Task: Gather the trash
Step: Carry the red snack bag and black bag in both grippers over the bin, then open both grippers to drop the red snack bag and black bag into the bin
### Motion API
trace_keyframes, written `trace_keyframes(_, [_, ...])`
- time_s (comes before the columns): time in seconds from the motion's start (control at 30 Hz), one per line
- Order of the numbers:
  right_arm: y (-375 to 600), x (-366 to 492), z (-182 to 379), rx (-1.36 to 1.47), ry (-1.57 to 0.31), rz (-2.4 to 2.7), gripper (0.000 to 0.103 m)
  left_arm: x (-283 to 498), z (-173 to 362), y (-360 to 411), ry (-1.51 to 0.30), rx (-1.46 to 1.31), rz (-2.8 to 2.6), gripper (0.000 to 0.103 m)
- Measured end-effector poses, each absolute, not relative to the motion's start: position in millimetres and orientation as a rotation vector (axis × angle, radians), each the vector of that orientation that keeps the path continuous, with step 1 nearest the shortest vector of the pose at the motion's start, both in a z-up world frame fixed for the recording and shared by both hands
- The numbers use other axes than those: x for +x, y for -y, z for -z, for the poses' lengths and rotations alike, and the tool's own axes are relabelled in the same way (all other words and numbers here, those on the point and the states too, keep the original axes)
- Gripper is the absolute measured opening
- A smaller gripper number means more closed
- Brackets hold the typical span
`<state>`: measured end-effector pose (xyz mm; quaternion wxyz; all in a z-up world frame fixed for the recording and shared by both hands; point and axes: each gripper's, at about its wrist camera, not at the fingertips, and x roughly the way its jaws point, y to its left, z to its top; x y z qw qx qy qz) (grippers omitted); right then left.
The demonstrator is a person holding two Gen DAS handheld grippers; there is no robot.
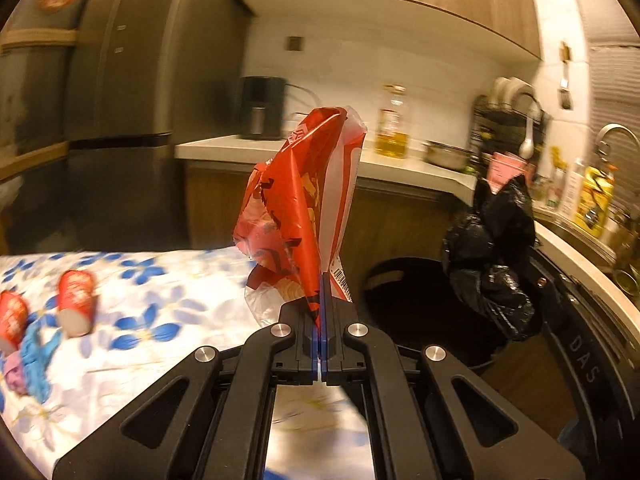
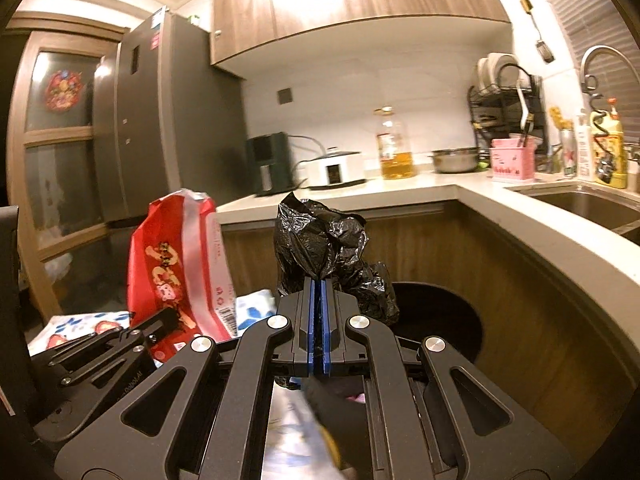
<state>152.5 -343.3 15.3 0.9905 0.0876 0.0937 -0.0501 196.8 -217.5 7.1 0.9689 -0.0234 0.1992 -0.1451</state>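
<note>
L gripper (image 1: 320, 312) clenched on crumpled red-and-white plastic snack wrapper (image 1: 304, 200), pinched at its lower edge, wrapper standing up above the fingers. R gripper (image 2: 319, 320) clenched on wad of black plastic trash bag (image 2: 320, 240). Round dark bin opening (image 1: 420, 312) sits at 3 o'clock of the wrapper in L view, bag hanging just above its rim at 2 o'clock. Judgement: step = get wrapper into bin/bag. Do it well: swing L toward 3 o'clock until wrapper is fully over the opening, tip it down, then release; keep R holding bag clear of the drop path. Two red-labelled cups (image 1: 76, 300) lie on floral-cloth table (image 1: 180, 340) at 9 o'clock, not yet collected.
</note>
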Motion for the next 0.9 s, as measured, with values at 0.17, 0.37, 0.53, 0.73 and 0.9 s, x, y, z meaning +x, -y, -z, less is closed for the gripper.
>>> trace_keyframes(0.17, [372.0, 152.4, -13.3, 0.195, -0.19, 0.131, 0.003, 208.5, -6.5, 254.6, -0.41, -0.023, 0.401, 0.0])
trace_keyframes(0.37, [391.6, 159.2, -8.6, 0.211, -0.198, 0.141, 0.003, 221.3, -2.3, 281.6, -0.417, -0.009, 0.471, 0.0])
trace_keyframes(0.53, [401.2, 168.7, -4.5, 0.224, -0.211, 0.142, 0.003, 227.8, 0.9, 296.0, -0.415, 0.009, 0.506, 0.0])
trace_keyframes(0.73, [405.7, 178.3, -1.7, 0.222, -0.227, 0.145, 0.004, 237.2, 6.9, 298.2, -0.433, 0.008, 0.536, 0.002])
trace_keyframes(0.9, [408.1, 183.8, 1.0, 0.225, -0.239, 0.147, 0.004, 245.5, 13.2, 292.0, -0.454, -0.016, 0.527, 0.025])
